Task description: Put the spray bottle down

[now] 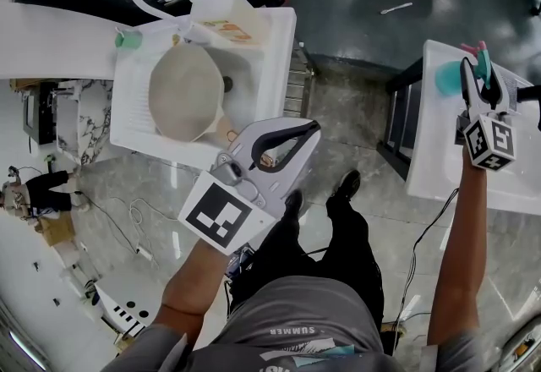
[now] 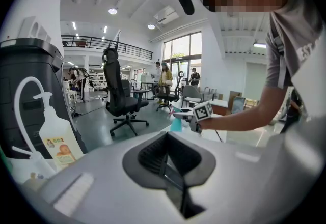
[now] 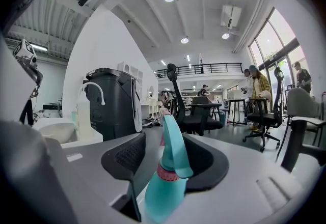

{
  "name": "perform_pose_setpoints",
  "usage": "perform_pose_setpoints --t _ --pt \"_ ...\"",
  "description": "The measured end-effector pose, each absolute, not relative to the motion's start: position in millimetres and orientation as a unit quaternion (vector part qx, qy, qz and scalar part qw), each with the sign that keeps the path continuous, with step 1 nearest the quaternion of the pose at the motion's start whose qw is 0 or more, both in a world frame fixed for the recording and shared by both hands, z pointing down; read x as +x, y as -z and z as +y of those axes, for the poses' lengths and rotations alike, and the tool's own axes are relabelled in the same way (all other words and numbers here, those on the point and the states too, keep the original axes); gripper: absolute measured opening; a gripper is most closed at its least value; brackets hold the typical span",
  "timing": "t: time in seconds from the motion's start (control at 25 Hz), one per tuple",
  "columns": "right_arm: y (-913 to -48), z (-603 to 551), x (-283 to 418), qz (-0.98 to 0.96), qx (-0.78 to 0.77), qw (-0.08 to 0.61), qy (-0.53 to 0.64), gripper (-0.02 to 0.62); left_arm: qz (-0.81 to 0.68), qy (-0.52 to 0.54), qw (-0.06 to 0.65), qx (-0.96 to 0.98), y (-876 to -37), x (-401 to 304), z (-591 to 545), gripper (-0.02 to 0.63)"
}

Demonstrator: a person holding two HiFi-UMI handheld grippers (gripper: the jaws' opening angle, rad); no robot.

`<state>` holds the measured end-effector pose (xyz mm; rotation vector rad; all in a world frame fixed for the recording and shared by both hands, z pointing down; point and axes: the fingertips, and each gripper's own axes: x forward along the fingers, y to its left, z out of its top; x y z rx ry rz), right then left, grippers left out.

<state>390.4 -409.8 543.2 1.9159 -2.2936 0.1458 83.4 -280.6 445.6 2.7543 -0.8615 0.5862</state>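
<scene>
While my right gripper [image 3: 170, 149] reaches out nearly level over the white table [image 1: 439, 167], its fingers [image 3: 125, 154] are spread wide. The teal spray bottle [image 3: 165, 187] stands in the gap between them. Neither pad presses on it: I see a strip of air on the left side of its neck, and the right pad sits clear of the trigger head. The bottle leans a little toward my left finger, its nozzle pointing away from me past the fingertips. A pink collar [image 3: 168, 173] rings the neck where the head joins the body. Its foot is hidden under my own housing, so I can only say it seems to rest on the table top rather than hang from me.

Beyond these fingertips and to their left stands a dark machine [image 3: 114, 101]. A black office chair [image 3: 196, 111] is straight ahead, well apart from the bottle.

My left gripper [image 2: 165, 162] is held low in front of the person's body, angled downward. Its fingers are pressed together, with nothing between them. A white sink unit [image 1: 254, 74] with a pale bowl [image 1: 186, 91] in its basin lies ahead of these fingertips and to their left. A white pump bottle [image 2: 53, 136] stands at its far edge. Far beyond the closed tips I can see my other gripper at the spray bottle, well apart from this one.
</scene>
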Motion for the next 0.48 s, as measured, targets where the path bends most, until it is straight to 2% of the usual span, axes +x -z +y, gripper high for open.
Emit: perform_pose_setpoints --t 0.48 --pt "-541.9 -410.3 394.1 -0.759 0.645 0.076 -0.047 0.232 -0.287 -0.197 0.091 0.933 -444.8 82.3 -283.0 0.002"
